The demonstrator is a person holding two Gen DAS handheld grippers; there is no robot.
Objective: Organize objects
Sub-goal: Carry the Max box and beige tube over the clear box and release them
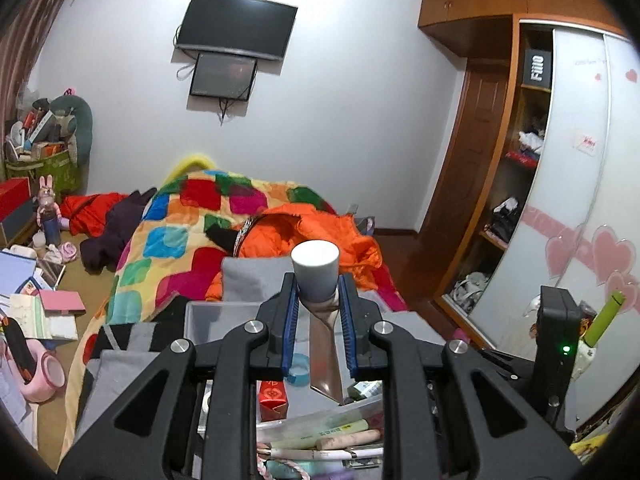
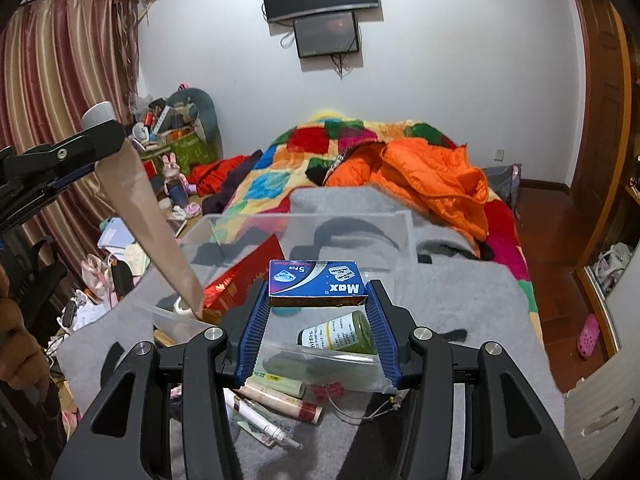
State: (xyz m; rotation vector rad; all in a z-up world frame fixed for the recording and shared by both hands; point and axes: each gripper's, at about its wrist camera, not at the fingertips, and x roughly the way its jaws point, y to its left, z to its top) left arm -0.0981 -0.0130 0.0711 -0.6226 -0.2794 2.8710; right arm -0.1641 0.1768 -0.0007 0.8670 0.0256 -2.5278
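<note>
My left gripper (image 1: 317,294) is shut on a beige tube with a white cap (image 1: 315,270), cap up, held in the air above the grey blanket. The same tube (image 2: 148,216) hangs at the left of the right wrist view, its flat end just above a clear tray (image 2: 168,314). My right gripper (image 2: 319,294) is shut on a small blue "Max" box (image 2: 318,283), held above a clear bin (image 2: 348,236) on the blanket. Below lie a green bottle (image 2: 340,334), tubes and pens (image 2: 276,396).
A red packet (image 2: 244,280) leans in the clear bin. A bed with a colourful quilt (image 2: 320,148) and an orange jacket (image 2: 432,184) lies behind. Clutter covers the floor at left (image 1: 36,304). A wardrobe (image 1: 568,184) stands at right.
</note>
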